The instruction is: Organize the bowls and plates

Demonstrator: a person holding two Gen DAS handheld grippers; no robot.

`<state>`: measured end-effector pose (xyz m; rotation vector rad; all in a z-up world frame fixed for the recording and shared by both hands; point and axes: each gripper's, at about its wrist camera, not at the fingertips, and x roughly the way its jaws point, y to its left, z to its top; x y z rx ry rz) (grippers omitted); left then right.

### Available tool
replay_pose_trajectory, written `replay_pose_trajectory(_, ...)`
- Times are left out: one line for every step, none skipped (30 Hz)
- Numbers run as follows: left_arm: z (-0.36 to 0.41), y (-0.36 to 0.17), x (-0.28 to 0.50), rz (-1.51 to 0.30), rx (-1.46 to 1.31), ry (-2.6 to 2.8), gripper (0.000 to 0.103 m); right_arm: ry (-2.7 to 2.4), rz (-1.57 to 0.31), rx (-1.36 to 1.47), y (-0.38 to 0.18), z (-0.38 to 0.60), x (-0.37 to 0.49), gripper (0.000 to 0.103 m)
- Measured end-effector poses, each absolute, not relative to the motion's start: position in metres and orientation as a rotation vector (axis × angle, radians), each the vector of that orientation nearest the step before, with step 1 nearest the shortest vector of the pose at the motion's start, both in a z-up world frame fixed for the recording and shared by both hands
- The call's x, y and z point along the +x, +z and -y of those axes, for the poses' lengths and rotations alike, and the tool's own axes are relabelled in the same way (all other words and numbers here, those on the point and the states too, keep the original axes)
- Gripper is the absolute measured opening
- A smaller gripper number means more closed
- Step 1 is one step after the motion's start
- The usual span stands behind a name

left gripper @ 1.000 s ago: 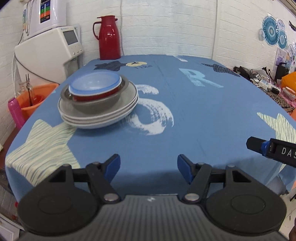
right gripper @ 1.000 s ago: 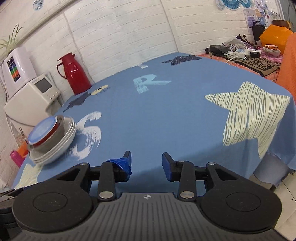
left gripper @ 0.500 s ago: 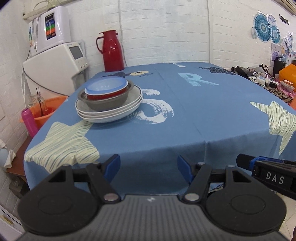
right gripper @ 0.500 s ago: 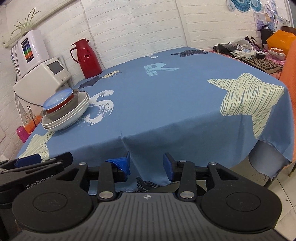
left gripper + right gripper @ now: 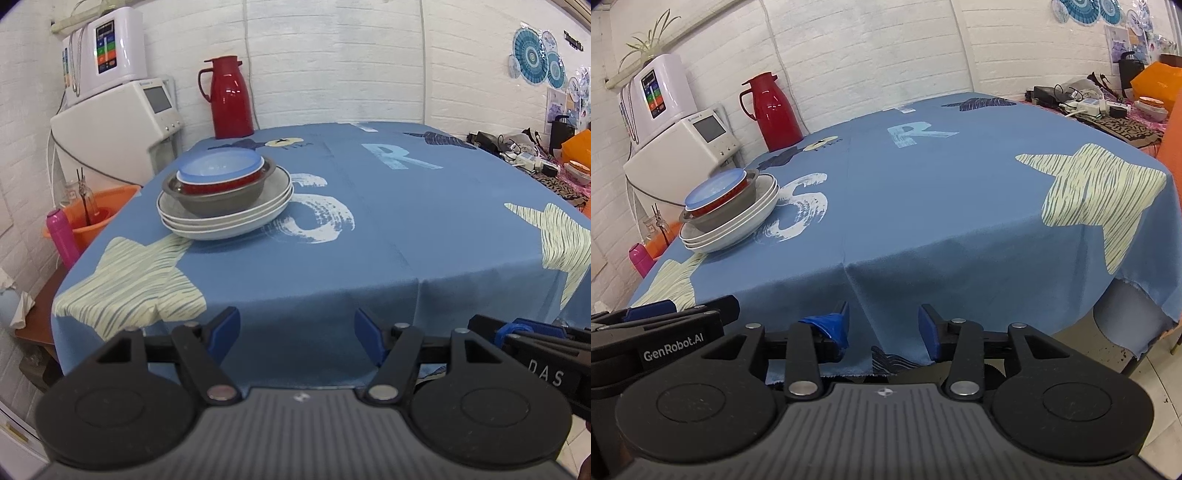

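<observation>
One stack stands on the left of the blue tablecloth (image 5: 369, 236): white plates (image 5: 225, 221) at the bottom, a grey bowl (image 5: 221, 197) on them, then a red bowl (image 5: 221, 184) and a light blue bowl (image 5: 219, 168) on top. The right wrist view shows the same stack, its plates (image 5: 738, 225) under the blue bowl (image 5: 713, 188). My left gripper (image 5: 297, 334) is open and empty, held off the table's near edge. My right gripper (image 5: 882, 326) is open and empty too, beside the left one (image 5: 665, 314).
A red thermos jug (image 5: 231, 98) stands at the table's far edge. White appliances (image 5: 122, 107) sit left of the table, with an orange basin (image 5: 96, 210) and a pink bottle (image 5: 64, 236) below. Cables and clutter (image 5: 1100, 107) lie on the far right.
Both grippers have drawn back from over the table to beyond its near edge, so the stack looks farther away. Both stay open and empty. The stack has not moved.
</observation>
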<state>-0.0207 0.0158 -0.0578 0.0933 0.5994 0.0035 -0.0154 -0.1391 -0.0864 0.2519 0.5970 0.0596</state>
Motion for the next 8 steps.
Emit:
replay_pose_trajectory(-0.0161, -0.0575, -0.0210, -0.599, 0.094, 0.008, 0.068, 0.061, -0.600, 0.254, -0.0867, 0.1388, -0.0153, 0.026)
replay_pose_trajectory(-0.0163, -0.0574, -0.0214, -0.597, 0.094, 0.014, 0.068, 0.061, -0.601, 0.254, -0.0868, 0.1385, -0.0151, 0.026)
replay_pose_trajectory(-0.0175, -0.0571, -0.0217, -0.594, 0.090, 0.019, 0.068, 0.060, -0.602, 0.252, -0.0869, 0.1380, -0.0151, 0.026)
replay_pose_trajectory(-0.0192, -0.0569, -0.0222, -0.589, 0.081, 0.019, 0.068, 0.060, -0.603, 0.250, -0.0870, 0.1370, -0.0153, 0.027)
replay_pose_trajectory(-0.0208, -0.0564, -0.0227, -0.584, 0.075, 0.019, 0.068, 0.059, -0.603, 0.250, -0.0872, 0.1364, -0.0155, 0.027)
replay_pose_trajectory(-0.0219, -0.0557, -0.0238, -0.576, 0.072, 0.025, 0.068, 0.059, -0.604, 0.251, -0.0873, 0.1361, -0.0156, 0.027)
replay_pose_trajectory(-0.0224, -0.0550, -0.0246, -0.570, 0.074, 0.033, 0.068, 0.059, -0.605, 0.250, -0.0873, 0.1358, -0.0153, 0.027)
replay_pose_trajectory(-0.0227, -0.0542, -0.0253, -0.565, 0.076, 0.035, 0.068, 0.059, -0.606, 0.249, -0.0877, 0.1349, -0.0151, 0.027)
